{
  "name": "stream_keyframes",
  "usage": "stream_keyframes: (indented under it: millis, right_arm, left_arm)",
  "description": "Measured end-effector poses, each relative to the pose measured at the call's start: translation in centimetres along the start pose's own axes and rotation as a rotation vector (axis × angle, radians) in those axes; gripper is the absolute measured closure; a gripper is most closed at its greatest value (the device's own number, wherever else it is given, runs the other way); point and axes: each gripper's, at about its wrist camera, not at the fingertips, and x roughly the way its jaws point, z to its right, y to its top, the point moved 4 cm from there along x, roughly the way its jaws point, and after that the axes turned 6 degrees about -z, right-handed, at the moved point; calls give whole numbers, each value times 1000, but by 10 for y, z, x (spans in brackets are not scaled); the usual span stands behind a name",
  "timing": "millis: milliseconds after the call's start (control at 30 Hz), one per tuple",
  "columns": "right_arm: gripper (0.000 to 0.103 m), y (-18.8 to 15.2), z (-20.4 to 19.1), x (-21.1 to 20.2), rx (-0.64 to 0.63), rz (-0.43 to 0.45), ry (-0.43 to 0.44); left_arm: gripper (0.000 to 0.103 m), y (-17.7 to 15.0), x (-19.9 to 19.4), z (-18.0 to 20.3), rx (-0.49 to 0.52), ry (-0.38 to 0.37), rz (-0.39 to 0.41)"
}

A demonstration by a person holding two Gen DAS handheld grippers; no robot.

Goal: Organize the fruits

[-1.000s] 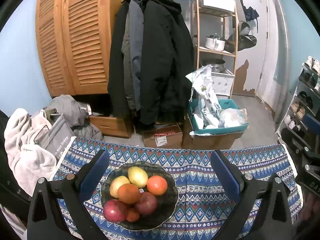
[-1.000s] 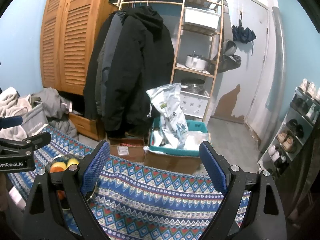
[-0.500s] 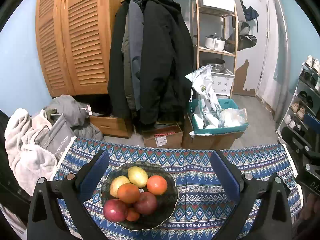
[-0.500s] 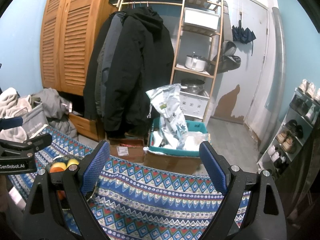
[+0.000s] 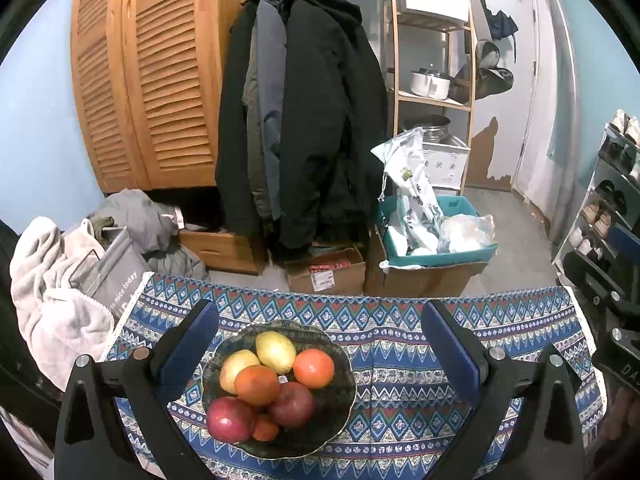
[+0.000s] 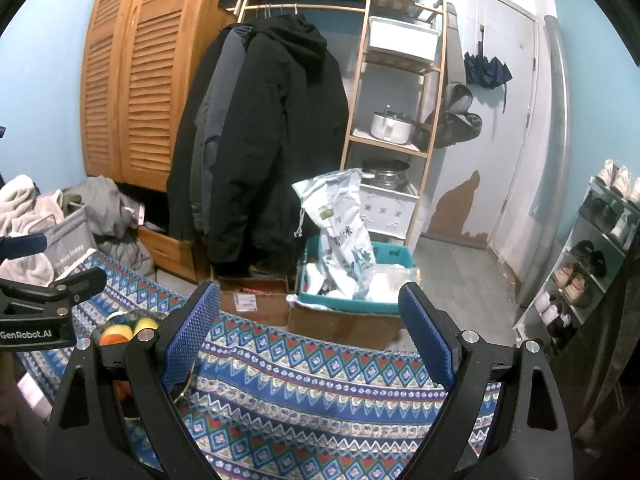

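Left wrist view has the dark bowl (image 5: 344, 408) at about 6 o'clock on the patterned tablecloth (image 5: 400, 400), heaped with two yellow-green fruits (image 5: 275, 352), oranges (image 5: 313, 368) and two red apples (image 5: 229, 419). The left gripper (image 5: 318, 356) hangs over it with its jaws spread wide and nothing between them; the right gripper (image 6: 310, 332) is just as wide and empty, aimed at bare cloth, the bowl showing only at 8 o'clock behind its left finger. These fruits look firm, round and smooth-skinned, so likely to roll or squirt from a pinch; I would take the topmost orange across its widest part, gently. The pile is loose, so lifting one may shift its neighbours. Coats (image 5: 320, 120), boxes (image 5: 326, 272) and shelves (image 5: 434, 100) at 12 o'clock stand beyond the table, not in the way.
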Motion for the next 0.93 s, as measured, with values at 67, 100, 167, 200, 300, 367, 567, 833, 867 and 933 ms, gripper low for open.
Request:
stream_keyframes:
  millis: [67,100,167,200,300,367,567,833,867,933]
  right_arm:
    - [13,0,0,0,-1,2,1]
    - [13,0,0,0,-3,2,-1]
    - [13,0,0,0,-3,0,-2]
    - [13,0,2,-1,-2,0,-3]
    - [13,0,2,-2,-1,0,-2]
    - [13,0,2,-1,-5,0,-2]
    - [13,1,5,-2,-4,-4,-6]
    - [13,0,4,-2,-7,-3,-4]
    - [13,1,5,-2,-8,-3,-3]
    - [13,1,5,-2,-6,-5,-8]
  left_arm:
    - [1,0,0,0,1,3,1]
    - [1,0,-1,0,3,8,2]
    - [1,0,0,1,6,15,1]
    - [1,0,0,1,6,18,1]
    - [1,1,0,1,3,19,1]
    - [1,1,0,3,8,25,5]
    - [1,-1,-1,6,27,26,11]
    - [1,-1,-4,4,16,28,24]
    - [1,-1,-4,4,15,28,24]
    - [1,-1,-3,4,15,27,20]
